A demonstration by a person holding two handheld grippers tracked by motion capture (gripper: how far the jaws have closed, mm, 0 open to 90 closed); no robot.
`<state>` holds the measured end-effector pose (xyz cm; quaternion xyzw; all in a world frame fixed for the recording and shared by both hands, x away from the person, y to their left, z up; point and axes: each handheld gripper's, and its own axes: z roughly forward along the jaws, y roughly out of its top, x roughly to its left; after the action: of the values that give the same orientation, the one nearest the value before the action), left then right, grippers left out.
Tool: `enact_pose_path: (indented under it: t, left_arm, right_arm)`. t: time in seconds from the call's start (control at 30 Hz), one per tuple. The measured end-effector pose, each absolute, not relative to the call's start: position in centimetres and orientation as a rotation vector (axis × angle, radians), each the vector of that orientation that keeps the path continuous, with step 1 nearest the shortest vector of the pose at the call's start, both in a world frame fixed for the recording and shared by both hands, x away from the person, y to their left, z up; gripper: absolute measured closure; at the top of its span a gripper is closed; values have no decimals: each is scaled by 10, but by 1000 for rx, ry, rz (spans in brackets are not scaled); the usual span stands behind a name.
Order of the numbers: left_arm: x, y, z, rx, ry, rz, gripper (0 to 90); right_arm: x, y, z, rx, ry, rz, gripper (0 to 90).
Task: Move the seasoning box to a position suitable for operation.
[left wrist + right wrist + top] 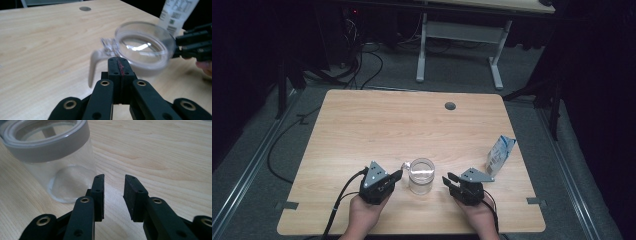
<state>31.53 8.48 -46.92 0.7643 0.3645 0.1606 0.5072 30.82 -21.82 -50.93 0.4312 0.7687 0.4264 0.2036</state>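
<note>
No word, brand or number can be read anywhere. Fine print and small square code marks are seen on the white pouch (178, 12) at one o'clock of the jar (145, 48), but they are too blurred to be made out.

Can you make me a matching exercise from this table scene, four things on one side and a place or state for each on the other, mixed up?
Things:
1. left gripper
2. right gripper
3. glass jar
4. white pouch

Places or states:
A. stands upright near the table's right edge
B. jaws apart, nothing between them
C. stands between the two grippers, with a clear lid and a grey band
D. jaws pressed together

Pairs: 1-D, 2-B, 3-C, 4-A
</note>
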Motion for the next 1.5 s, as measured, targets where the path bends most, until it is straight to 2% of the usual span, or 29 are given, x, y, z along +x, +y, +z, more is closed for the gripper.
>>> enact_pose_path:
  t: [0.33, 0.47, 1.5]
  left_arm:
    - [336, 73, -459, 1815, 899, 431, 900]
    - [338, 69, -458, 1809, 905, 434, 900]
    - [340, 63, -460, 1828, 886, 486, 900]
  right_arm:
    - [312, -217, -505, 1199, 2119, 1214, 799]
    - [308, -216, -501, 1167, 2109, 1218, 899]
    - [303, -206, -492, 1112, 2102, 1247, 899]
